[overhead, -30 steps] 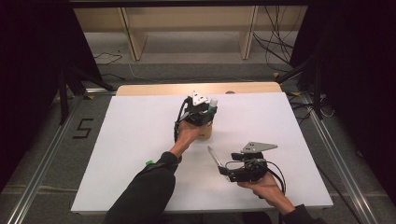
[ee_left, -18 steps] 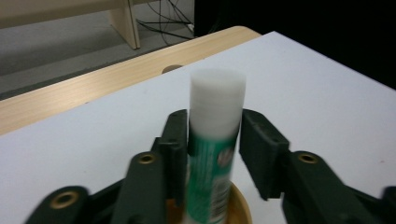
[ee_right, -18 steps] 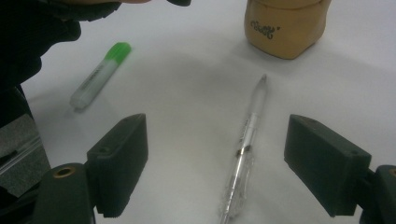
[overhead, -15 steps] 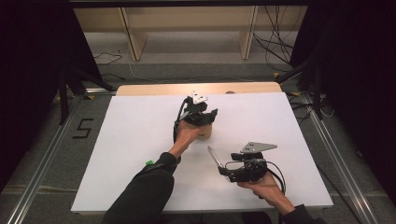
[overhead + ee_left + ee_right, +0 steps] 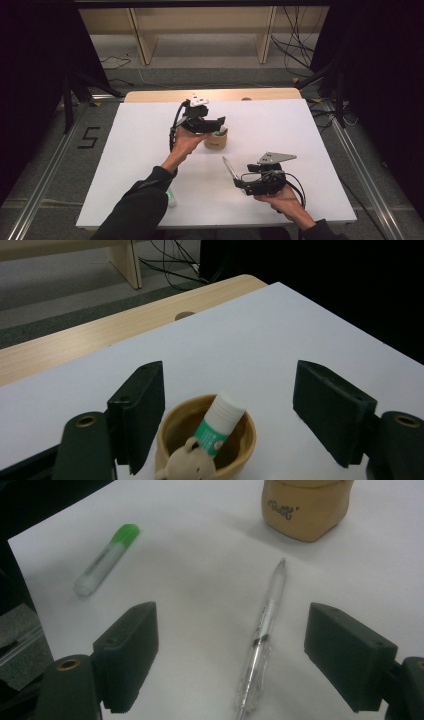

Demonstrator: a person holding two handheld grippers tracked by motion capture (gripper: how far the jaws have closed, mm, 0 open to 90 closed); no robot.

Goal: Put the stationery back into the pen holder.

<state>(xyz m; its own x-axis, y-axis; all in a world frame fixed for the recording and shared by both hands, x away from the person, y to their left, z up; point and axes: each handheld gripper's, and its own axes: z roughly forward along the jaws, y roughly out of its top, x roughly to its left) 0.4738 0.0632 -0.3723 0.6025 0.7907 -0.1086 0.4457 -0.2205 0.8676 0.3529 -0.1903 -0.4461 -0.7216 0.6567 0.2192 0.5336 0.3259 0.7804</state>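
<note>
While left gripper [image 5: 227, 422] jaws have just opened over cup [image 5: 172, 427] holding glue stick [image 5: 220, 422] | right gripper [image 5: 232, 665] jaws apart, straddling pen [image 5: 262, 635]

The high view looks forward and down from above the person's side, far enough to take in the whole white surface [image 5: 150, 150]. The left gripper view sits very near, looking over its jaws into the tan cup [image 5: 205, 440] just below them. The right gripper view is low and close; a clear pen [image 5: 262, 640] lies between its jaws, the same cup [image 5: 305, 507] farther ahead.
</note>
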